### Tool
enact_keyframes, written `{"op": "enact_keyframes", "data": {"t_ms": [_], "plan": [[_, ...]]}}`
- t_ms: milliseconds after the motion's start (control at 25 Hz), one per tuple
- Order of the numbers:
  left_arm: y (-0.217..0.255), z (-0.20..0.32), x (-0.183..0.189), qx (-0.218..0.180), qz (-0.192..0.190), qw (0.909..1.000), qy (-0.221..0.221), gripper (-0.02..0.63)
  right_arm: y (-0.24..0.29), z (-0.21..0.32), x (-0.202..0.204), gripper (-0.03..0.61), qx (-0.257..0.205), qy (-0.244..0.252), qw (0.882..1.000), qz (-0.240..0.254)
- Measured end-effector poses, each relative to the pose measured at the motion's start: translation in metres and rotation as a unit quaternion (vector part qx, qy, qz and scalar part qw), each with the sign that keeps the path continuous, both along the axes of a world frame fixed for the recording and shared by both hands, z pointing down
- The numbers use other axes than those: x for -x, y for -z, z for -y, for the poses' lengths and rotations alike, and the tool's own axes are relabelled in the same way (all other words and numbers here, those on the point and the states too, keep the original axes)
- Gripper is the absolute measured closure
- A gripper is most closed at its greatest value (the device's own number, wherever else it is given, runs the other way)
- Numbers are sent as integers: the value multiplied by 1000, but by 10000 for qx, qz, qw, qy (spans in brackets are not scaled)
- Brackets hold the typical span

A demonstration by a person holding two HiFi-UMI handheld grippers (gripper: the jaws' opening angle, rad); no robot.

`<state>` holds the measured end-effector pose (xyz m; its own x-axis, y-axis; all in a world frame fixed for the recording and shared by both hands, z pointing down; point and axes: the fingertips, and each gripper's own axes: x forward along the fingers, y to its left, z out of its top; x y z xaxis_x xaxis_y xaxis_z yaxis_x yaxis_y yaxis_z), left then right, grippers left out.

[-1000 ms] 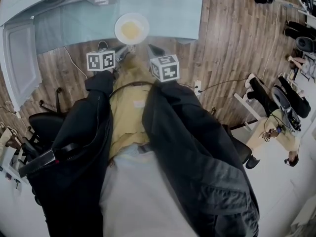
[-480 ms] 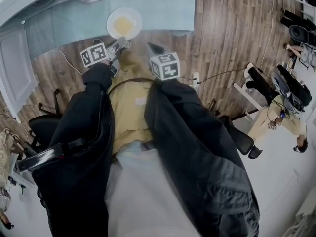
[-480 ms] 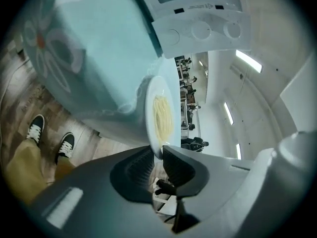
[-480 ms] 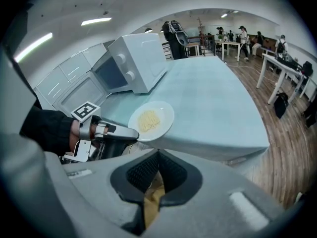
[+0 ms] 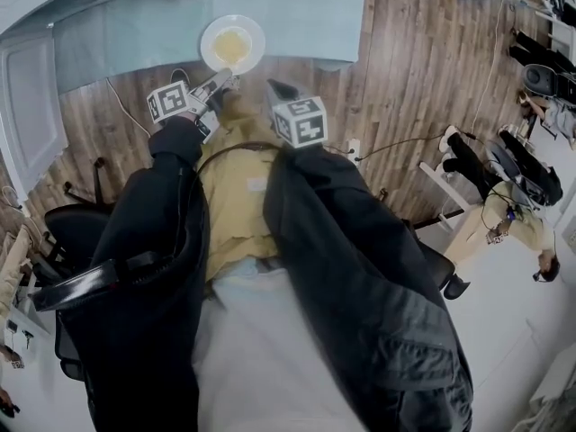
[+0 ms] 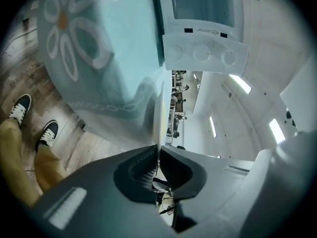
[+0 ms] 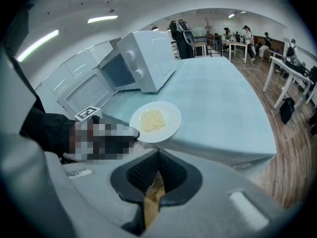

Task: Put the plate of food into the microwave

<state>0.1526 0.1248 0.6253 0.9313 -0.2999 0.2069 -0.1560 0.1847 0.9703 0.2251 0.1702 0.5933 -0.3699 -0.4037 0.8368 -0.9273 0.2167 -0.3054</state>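
From my station I see the plate (image 5: 253, 36) lying flat and face up at the near edge of the table (image 5: 297, 7). It is round, so it has no long axis. It is smooth, white and shallow, with a small heap of pale yellow strands (image 5: 230, 49) in its middle. In the left gripper view it shows edge-on as a thin white line (image 6: 159, 114) running straight into the jaws. The left gripper (image 5: 219, 81) has just been closing, and its ribbed dark pads now pinch that rim on my side. A second ago its marker cube sat square to my head camera and the tips were short of the plate; now the cube is rolled over and the tips are on the rim. The right gripper (image 5: 274, 86) hangs just beside it, jaws together on nothing, clear of the plate. The table wears a soft teal cloth. Farther back stands the boxy white microwave (image 7: 143, 58), its door (image 7: 84, 95) swung open, well apart from the plate.
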Motion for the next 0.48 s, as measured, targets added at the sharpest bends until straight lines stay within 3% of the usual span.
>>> {"op": "enact_keyframes", "data": {"t_ms": [480], "plan": [[33, 20, 72, -184, -328, 9959, 820, 601, 3, 36, 63, 580, -164, 762, 9969, 139]]}}
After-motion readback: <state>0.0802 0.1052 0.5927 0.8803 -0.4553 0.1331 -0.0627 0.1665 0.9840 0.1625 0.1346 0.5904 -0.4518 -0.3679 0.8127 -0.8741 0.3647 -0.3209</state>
